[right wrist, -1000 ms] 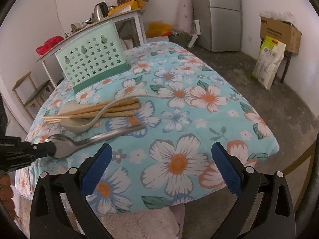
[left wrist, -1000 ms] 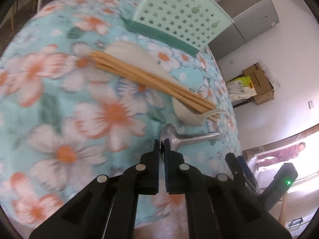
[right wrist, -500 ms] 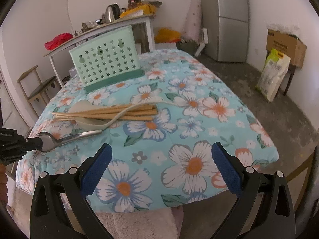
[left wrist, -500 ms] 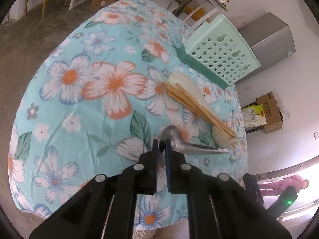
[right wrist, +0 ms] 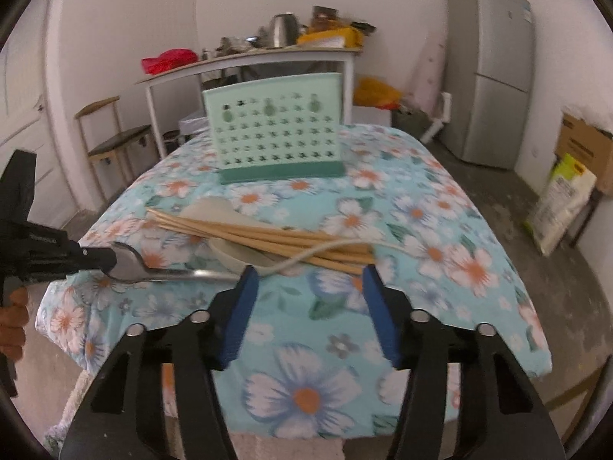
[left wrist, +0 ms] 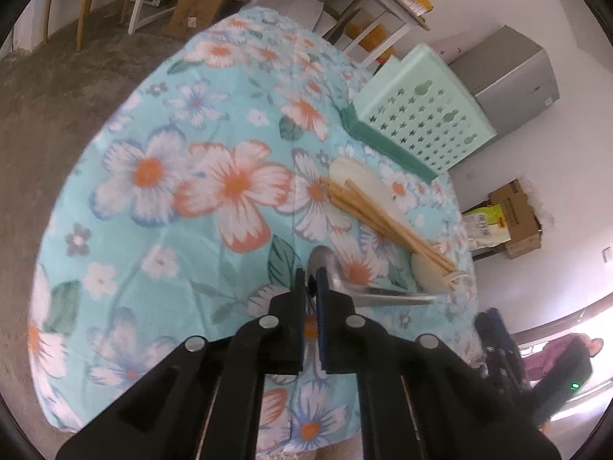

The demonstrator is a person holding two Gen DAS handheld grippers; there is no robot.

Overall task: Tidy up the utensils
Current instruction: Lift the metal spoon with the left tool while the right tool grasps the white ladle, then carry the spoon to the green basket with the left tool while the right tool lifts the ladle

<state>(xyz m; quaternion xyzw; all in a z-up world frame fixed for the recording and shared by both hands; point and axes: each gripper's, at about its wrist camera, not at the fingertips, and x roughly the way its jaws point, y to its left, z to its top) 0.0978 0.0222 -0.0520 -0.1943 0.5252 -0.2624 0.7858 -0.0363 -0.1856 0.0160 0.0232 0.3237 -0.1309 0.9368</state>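
Note:
My left gripper [left wrist: 311, 281] is shut on the bowl of a metal spoon [left wrist: 367, 291], held above the floral tablecloth; its handle points right. In the right wrist view the left gripper [right wrist: 95, 258] holds the spoon [right wrist: 164, 270] at the left. My right gripper [right wrist: 306, 287] is open and empty, just in front of a bundle of wooden chopsticks [right wrist: 264, 232] lying over two cream plastic spoons [right wrist: 233, 255]. The chopsticks [left wrist: 387, 220] and cream spoons [left wrist: 364, 182] also show in the left wrist view. A mint-green perforated utensil holder [right wrist: 274, 130] stands upright at the table's far side.
The table [right wrist: 440, 230] has a blue floral cloth and rounded edges. Behind it stand a white side table with a kettle [right wrist: 283, 30], a wooden chair [right wrist: 115, 142], a grey fridge [right wrist: 490, 73] and cardboard boxes [right wrist: 582, 145] on the floor at the right.
My right gripper has moved forward and left, up to the chopsticks. My left gripper keeps hold of the metal spoon and has shifted slightly.

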